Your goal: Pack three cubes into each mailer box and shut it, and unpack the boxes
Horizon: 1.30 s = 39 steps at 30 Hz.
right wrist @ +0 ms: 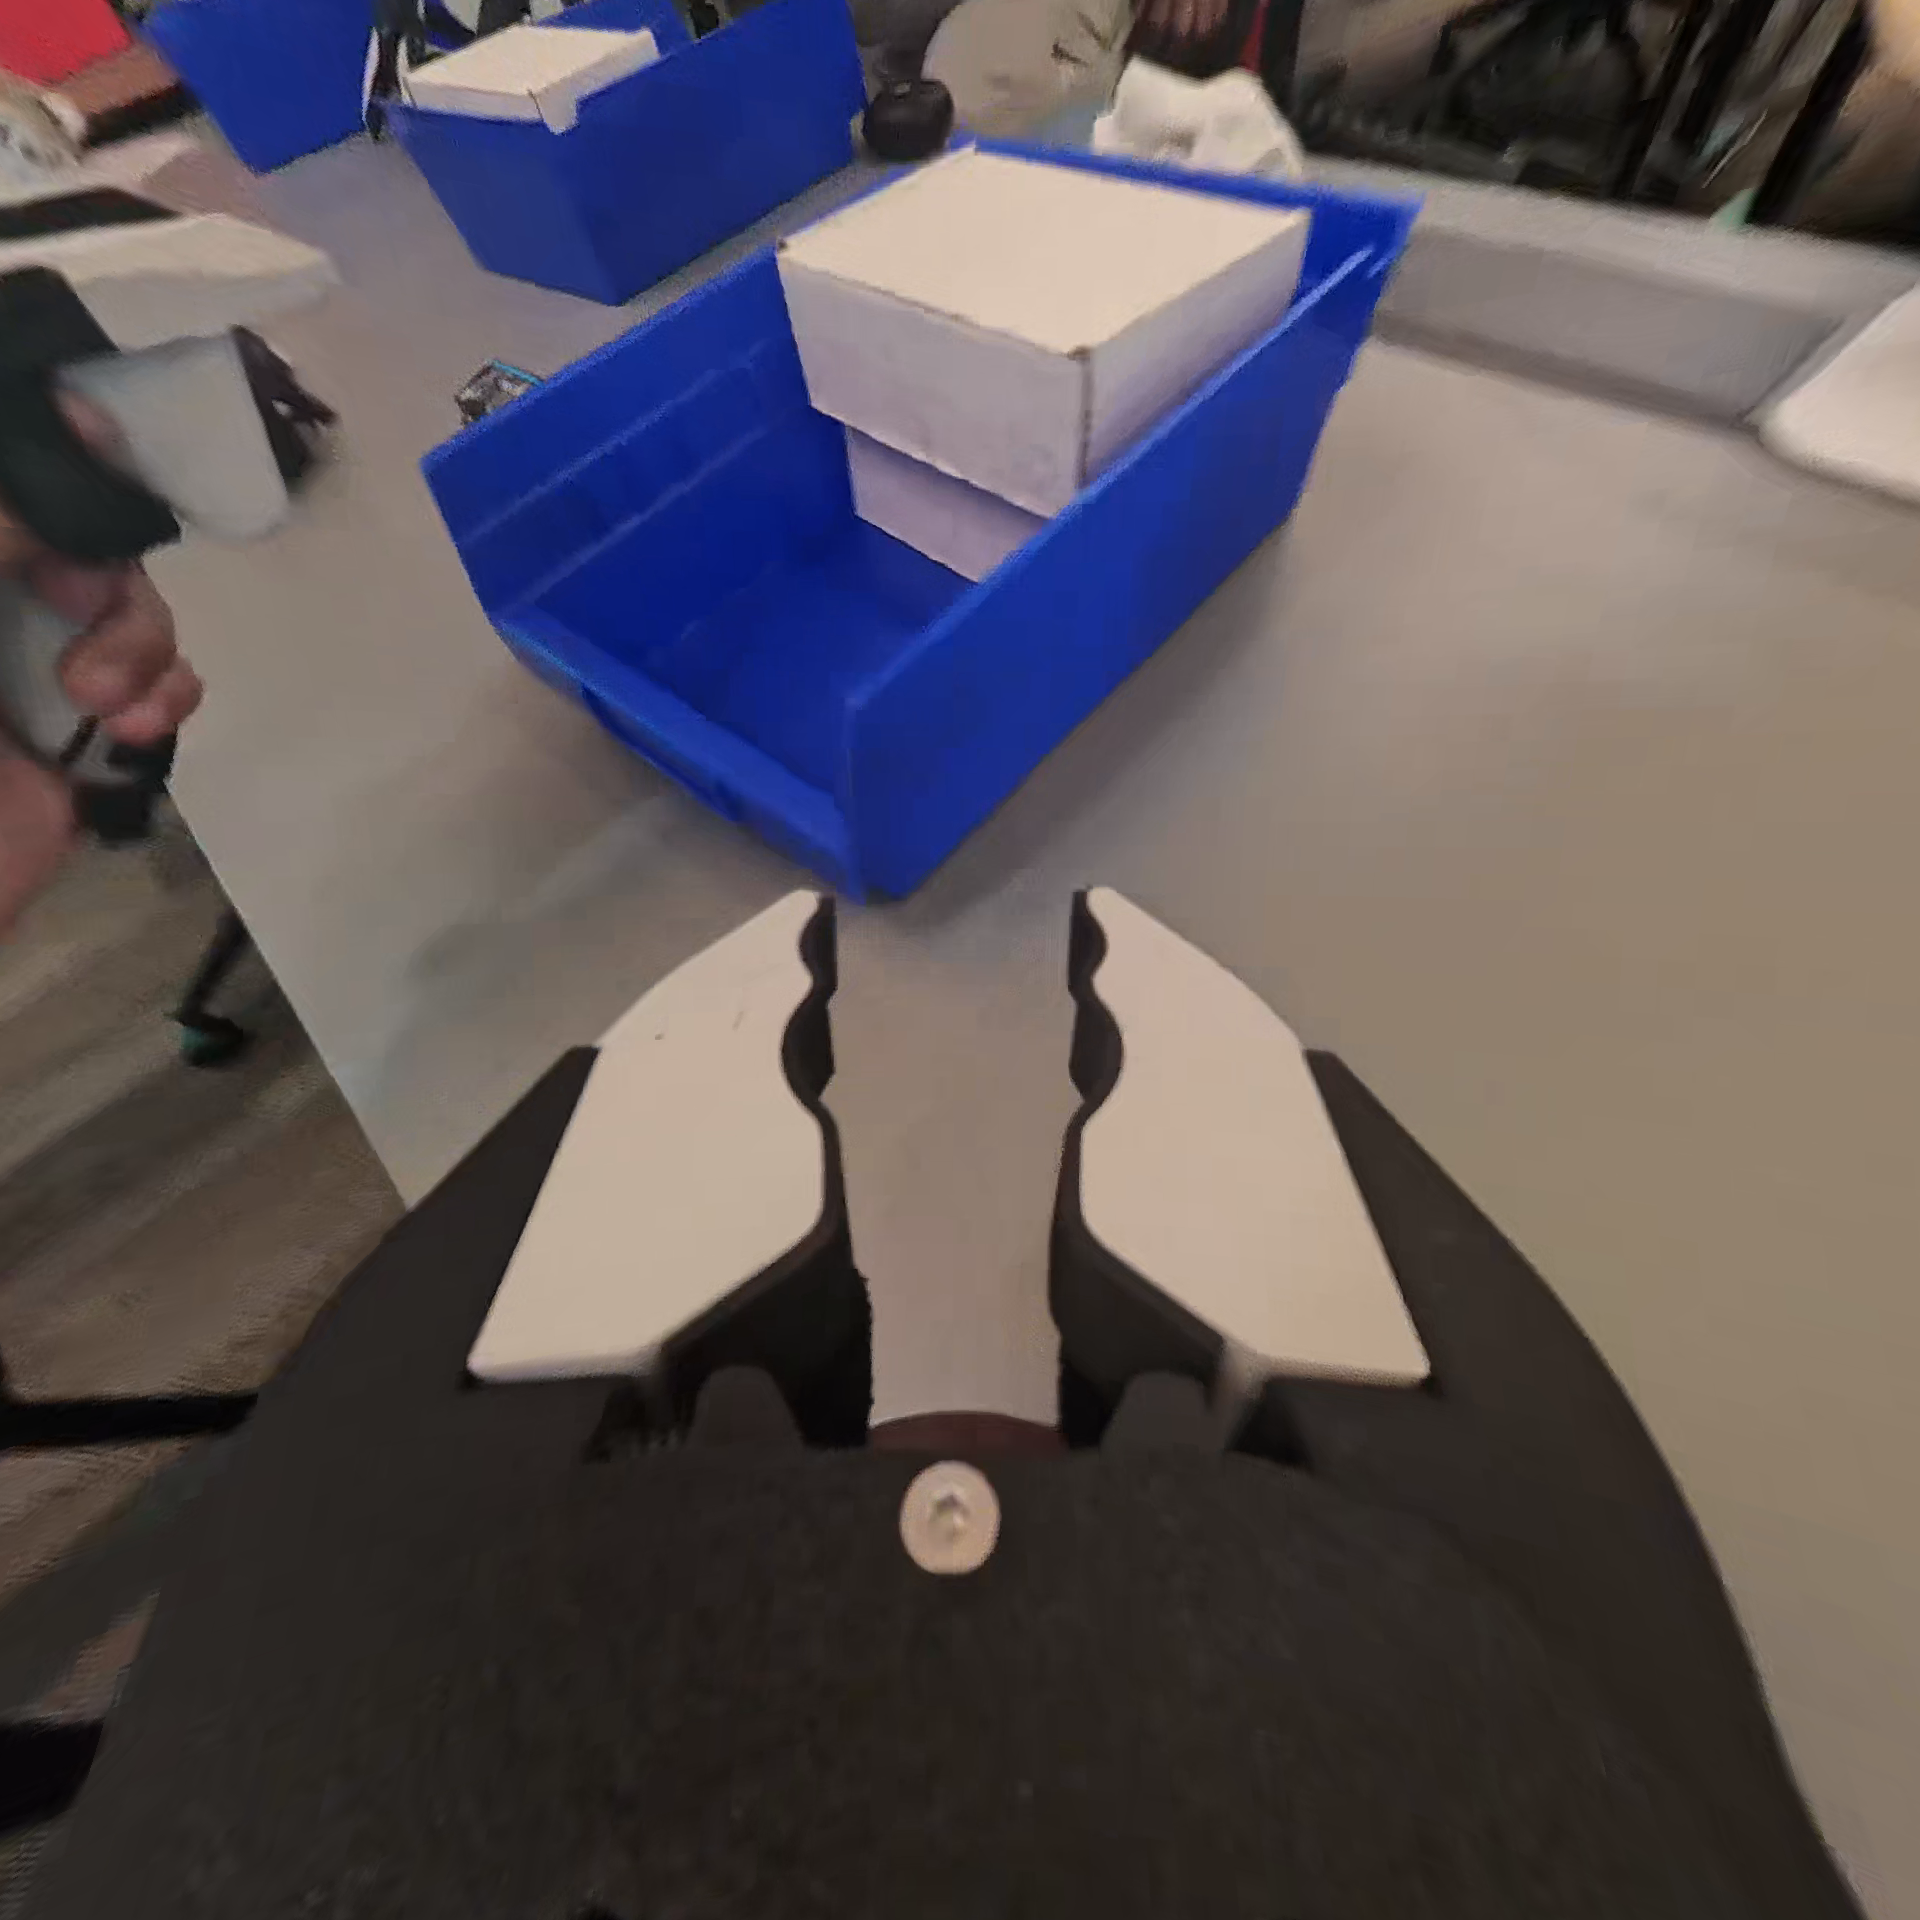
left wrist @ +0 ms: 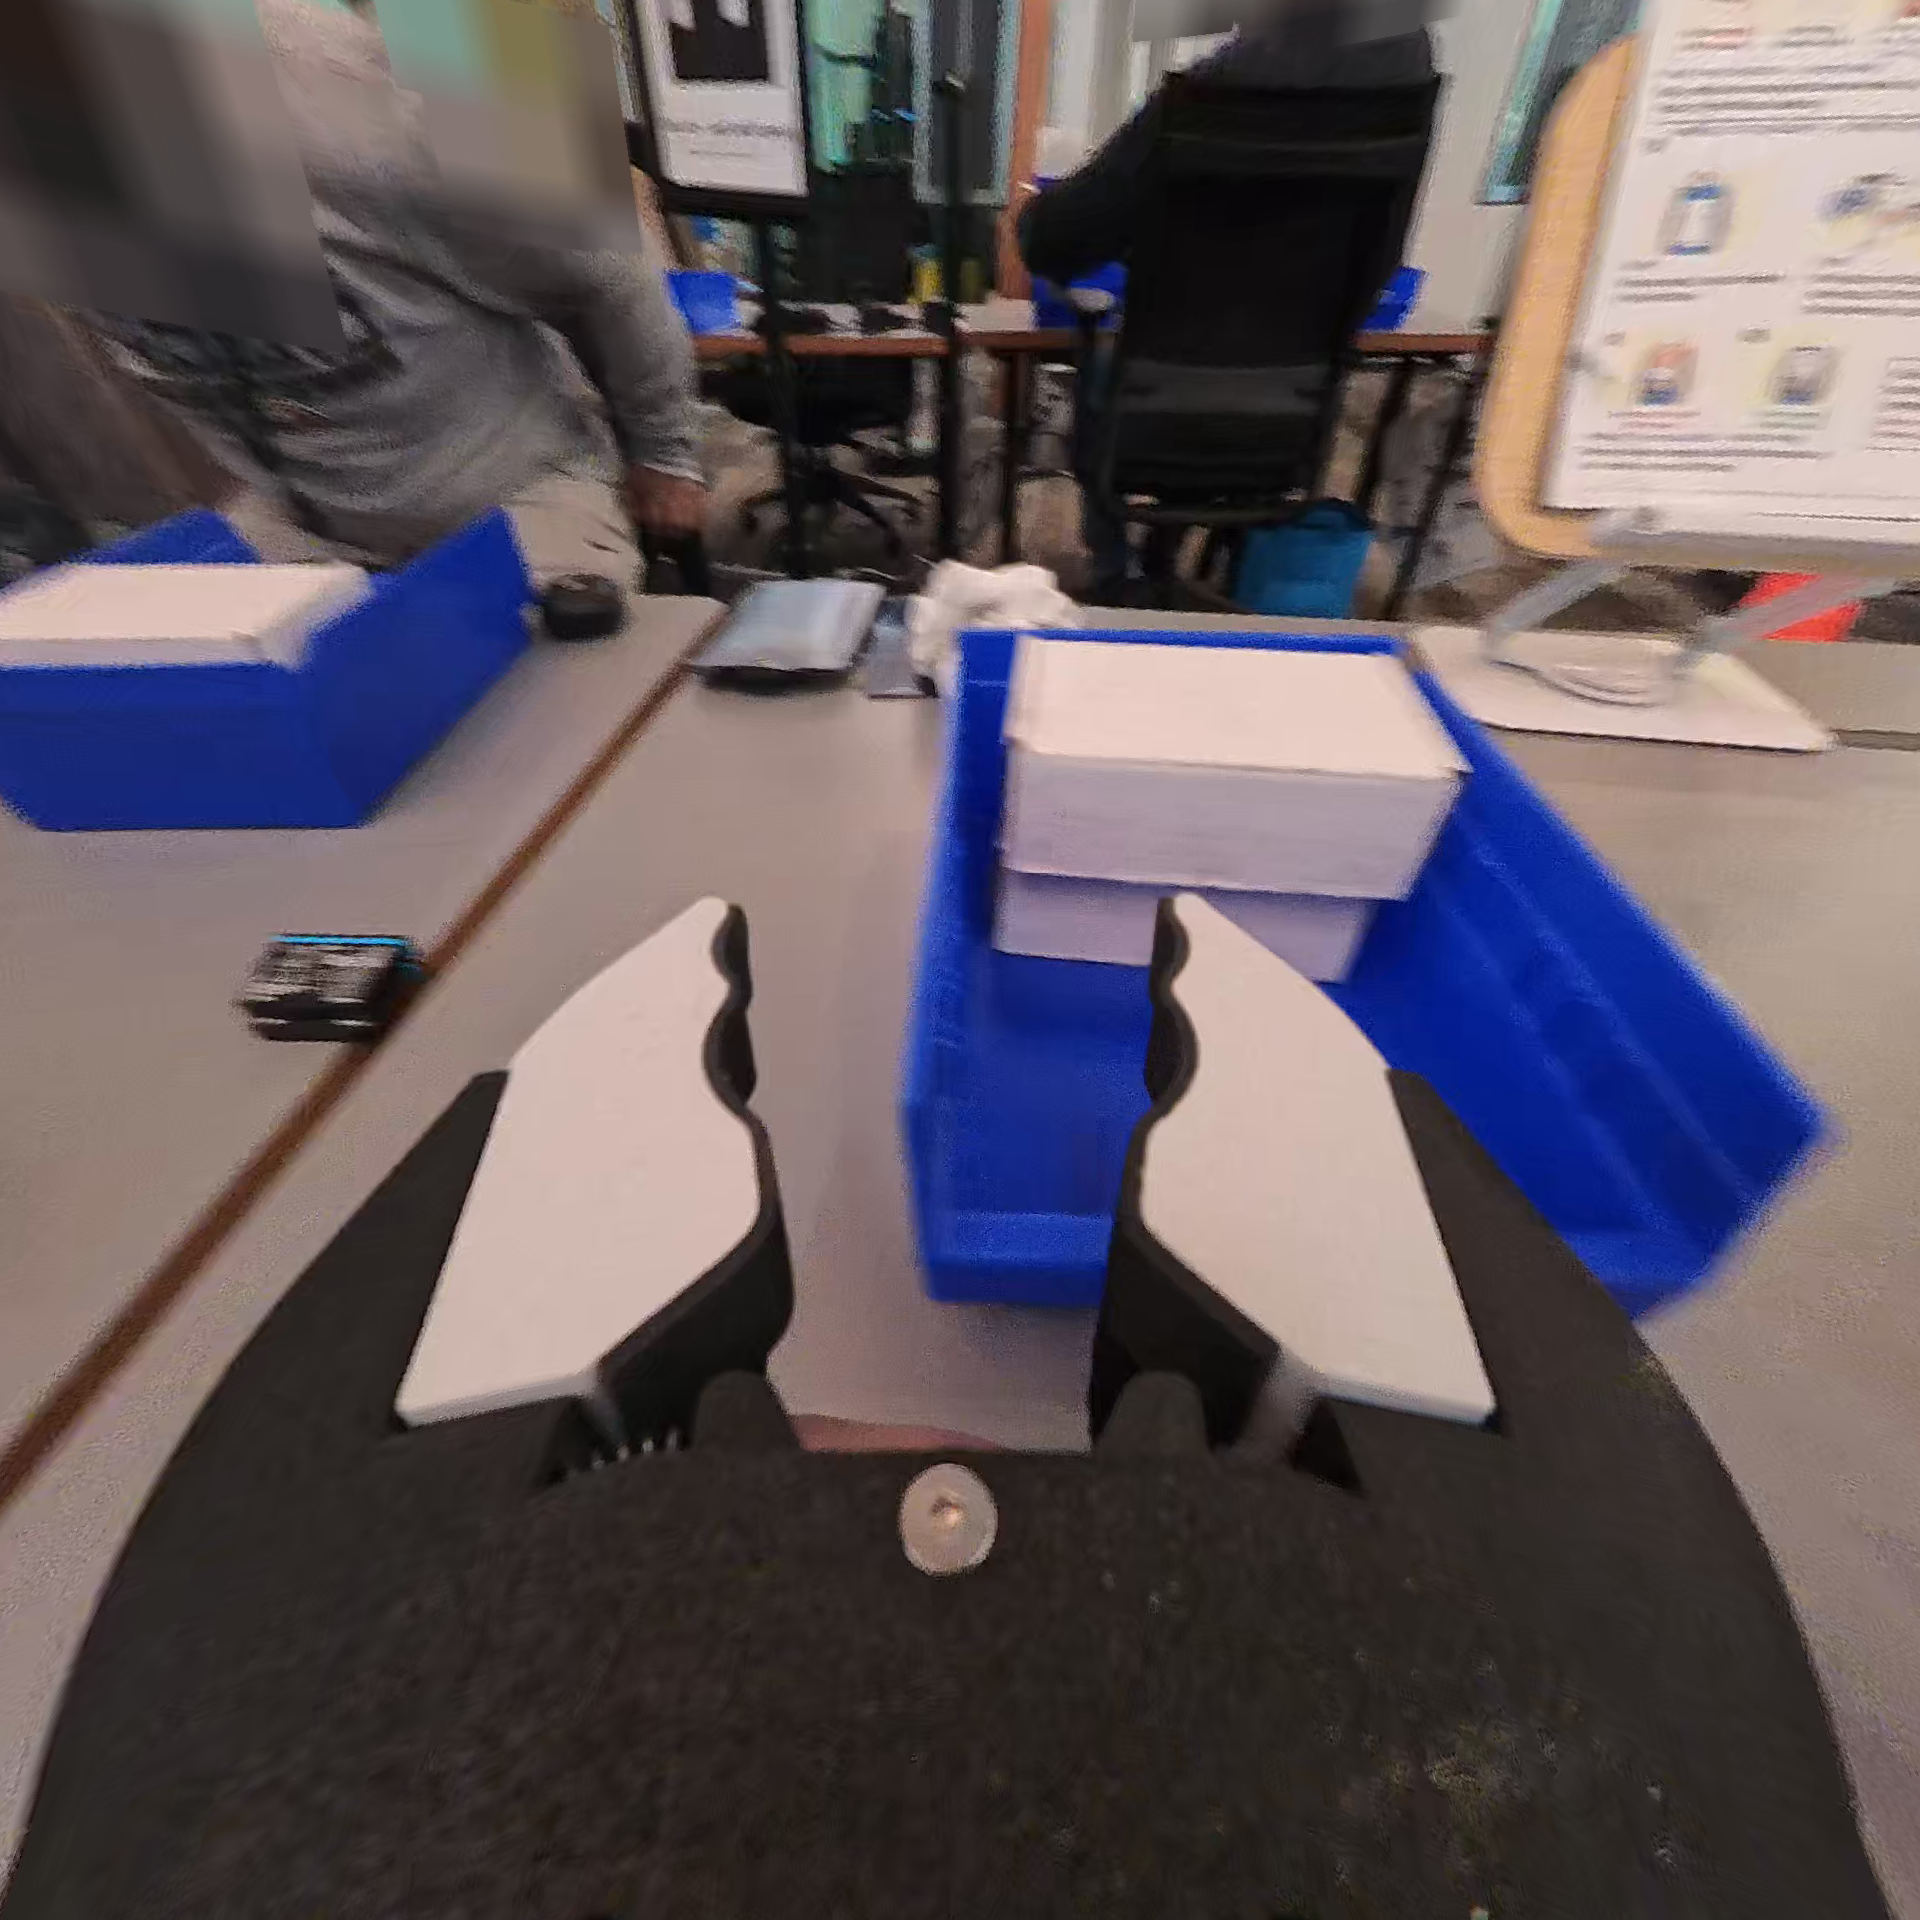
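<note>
Hiding lower mailer box point(right wrist: 940, 514) under upper mailer box point(right wrist: 1023, 312), contents unseen

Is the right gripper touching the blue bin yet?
Apart. The right wrist view shows bare grey table between the right gripper and the blue bin; its jaws are open and empty.

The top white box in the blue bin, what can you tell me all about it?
The top white box looks like plain cardboard, and its lid is shut. It sits flat on a second white box, slightly offset from it, at the far end of the blue bin. It rises above the bin's walls. Neither tool touches it. You cannot see what is inside.
</note>
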### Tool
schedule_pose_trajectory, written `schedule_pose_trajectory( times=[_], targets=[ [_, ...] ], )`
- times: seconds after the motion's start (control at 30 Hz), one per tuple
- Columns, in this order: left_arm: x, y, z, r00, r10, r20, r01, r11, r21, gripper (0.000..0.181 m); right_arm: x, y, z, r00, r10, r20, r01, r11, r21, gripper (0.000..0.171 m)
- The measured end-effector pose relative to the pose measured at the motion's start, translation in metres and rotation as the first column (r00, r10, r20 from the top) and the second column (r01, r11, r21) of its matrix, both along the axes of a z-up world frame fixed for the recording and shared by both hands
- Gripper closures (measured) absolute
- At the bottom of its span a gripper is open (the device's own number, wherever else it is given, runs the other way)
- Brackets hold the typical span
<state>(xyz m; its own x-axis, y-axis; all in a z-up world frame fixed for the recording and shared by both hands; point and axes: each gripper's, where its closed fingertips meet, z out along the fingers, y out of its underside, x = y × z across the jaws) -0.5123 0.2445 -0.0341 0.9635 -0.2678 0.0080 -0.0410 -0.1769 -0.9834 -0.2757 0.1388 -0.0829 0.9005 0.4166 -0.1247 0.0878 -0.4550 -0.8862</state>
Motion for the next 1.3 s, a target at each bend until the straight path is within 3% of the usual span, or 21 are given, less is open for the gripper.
schedule_pose_trajectory(
  times=[0.1,0.23,0.3,0.4,0.5,0.63,0.83,1.03,1.2,1.3],
  targets=[
    [0.07,-0.04,-0.019,0.962,-0.229,0.151,0.242,0.967,-0.074,0.111,0.066,-0.037,-0.001,0.999,-0.038,0.035,0.036,0.997,0.068,0.124],
    [0.153,-0.087,-0.051,0.857,-0.409,0.314,0.468,0.873,-0.137,0.121,0.149,-0.087,-0.009,0.978,-0.108,-0.18,0.143,0.971,0.192,0.124],
    [0.187,-0.103,-0.056,0.783,-0.507,0.361,0.589,0.79,-0.168,0.117,0.178,-0.108,-0.013,0.954,-0.137,-0.265,0.191,0.963,0.19,0.111],
    [0.212,-0.117,-0.066,0.719,-0.6,0.351,0.684,0.699,-0.207,0.117,0.225,-0.12,-0.016,0.951,-0.251,-0.18,0.286,0.936,0.204,0.11],
    [0.217,-0.116,-0.065,0.72,-0.641,0.265,0.691,0.699,-0.186,0.117,0.259,-0.12,-0.012,0.93,-0.347,-0.124,0.367,0.898,0.243,0.119],
    [0.221,-0.108,-0.076,0.744,-0.655,0.132,0.667,0.716,-0.206,0.115,0.258,-0.117,-0.023,0.929,-0.343,-0.139,0.365,0.912,0.189,0.126],
    [0.228,-0.112,-0.078,0.71,-0.678,0.19,0.704,0.675,-0.22,0.113,0.25,-0.113,-0.028,0.945,-0.327,-0.016,0.322,0.922,0.216,0.131],
    [0.222,-0.115,-0.08,0.704,-0.686,0.183,0.71,0.67,-0.219,0.106,0.25,-0.109,-0.032,0.946,-0.325,-0.023,0.323,0.926,0.196,0.133],
    [0.225,-0.129,-0.088,0.613,-0.753,0.24,0.788,0.556,-0.267,0.094,0.25,-0.104,-0.041,0.946,-0.319,-0.058,0.324,0.936,0.138,0.133],
    [0.226,-0.134,-0.053,0.493,-0.788,0.368,0.87,0.458,-0.182,0.092,0.247,-0.102,-0.042,0.948,-0.312,-0.069,0.318,0.939,0.128,0.133]
  ],
)
